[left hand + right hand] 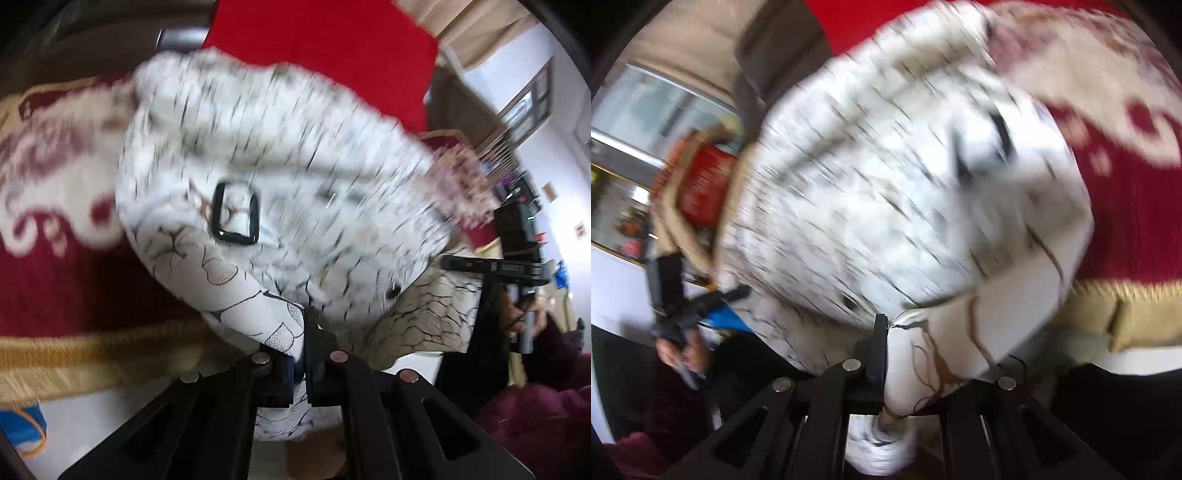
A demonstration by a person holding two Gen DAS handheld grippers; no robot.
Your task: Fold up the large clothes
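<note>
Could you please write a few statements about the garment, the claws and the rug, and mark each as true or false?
1. The left claw is shut on the white patterned garment. True.
2. The right claw is open with nothing between its fingers. False: it is shut on the same garment's fabric.
3. The garment bears a black rectangular buckle. True.
4. The garment lies over a plain blue rug. False: the rug is red with cream patterns and a gold border.
5. A hand holds the other claw's handle in the left wrist view. True.
</note>
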